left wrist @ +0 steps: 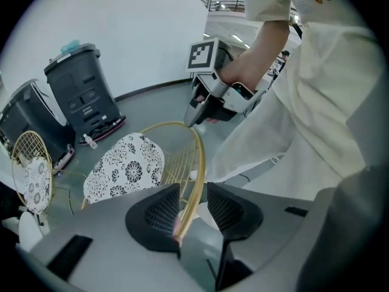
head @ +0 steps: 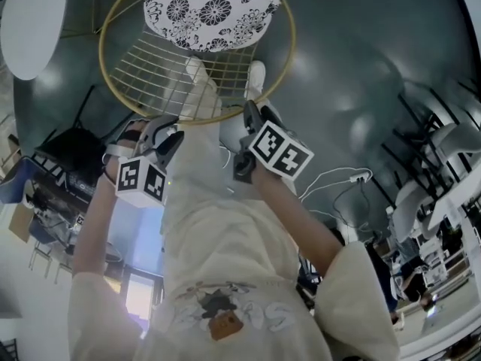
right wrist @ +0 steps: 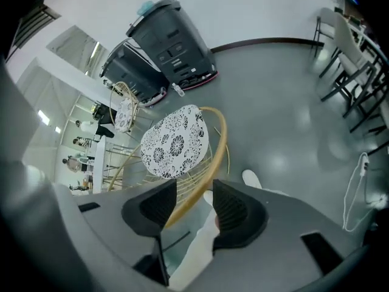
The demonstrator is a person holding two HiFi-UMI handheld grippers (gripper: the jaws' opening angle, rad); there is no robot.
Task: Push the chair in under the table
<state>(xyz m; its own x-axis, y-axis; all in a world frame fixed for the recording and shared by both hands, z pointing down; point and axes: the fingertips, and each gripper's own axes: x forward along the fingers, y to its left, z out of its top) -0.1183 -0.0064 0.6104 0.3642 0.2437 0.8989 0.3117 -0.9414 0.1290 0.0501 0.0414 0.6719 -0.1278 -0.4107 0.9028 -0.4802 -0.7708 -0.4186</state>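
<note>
A wire chair with a gold rim (head: 105, 81) and a floral cushion (head: 210, 6) stands on the grey floor below me. My left gripper (head: 167, 130) sits at the near arc of the rim, and the gold rim (left wrist: 197, 163) runs between its open jaws (left wrist: 193, 208). My right gripper (head: 252, 119) is a little to the right on the same arc. The rim (right wrist: 220, 139) also passes between its open jaws (right wrist: 194, 202), close to the left pad. A white round table (head: 30, 21) shows at the upper left of the head view.
The person's white shoes (head: 255, 74) stand under the chair's wire back. Black bins (left wrist: 82, 93) line the wall, with a second wire chair (left wrist: 30, 169) beside them. A white cable (head: 338, 179) lies on the floor, and dark-legged chairs (head: 428, 149) stand at the right.
</note>
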